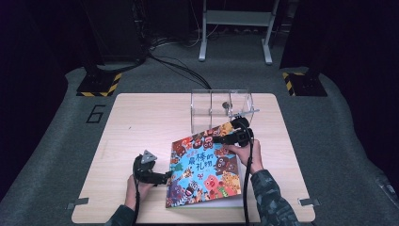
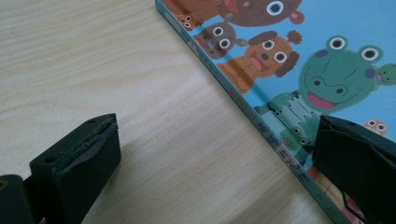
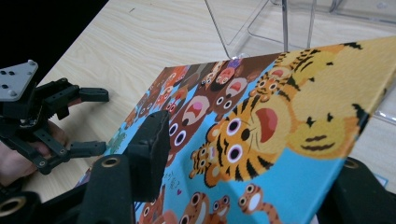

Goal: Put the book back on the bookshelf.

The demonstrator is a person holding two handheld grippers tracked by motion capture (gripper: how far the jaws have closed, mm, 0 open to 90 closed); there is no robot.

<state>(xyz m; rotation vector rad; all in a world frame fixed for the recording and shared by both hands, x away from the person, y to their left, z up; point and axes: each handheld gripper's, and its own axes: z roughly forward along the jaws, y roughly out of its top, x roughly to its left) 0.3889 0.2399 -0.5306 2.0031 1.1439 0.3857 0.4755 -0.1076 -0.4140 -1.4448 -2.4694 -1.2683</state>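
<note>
Colourful picture book (image 1: 205,167) lies near the table's (image 1: 141,113) front edge, right of centre. My right gripper (image 1: 234,133) clamps its lifted far corner; my left gripper (image 1: 160,175) gapes, straddling its spine.

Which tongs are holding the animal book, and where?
The right tongs pinch the picture book at its far right corner, lifting the cover. The left tongs hold nothing.

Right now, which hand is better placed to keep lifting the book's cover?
Right. The right claw already pinches the raised cover of the book at its edge; the left claw stands open, astride the book's spine edge.
</note>
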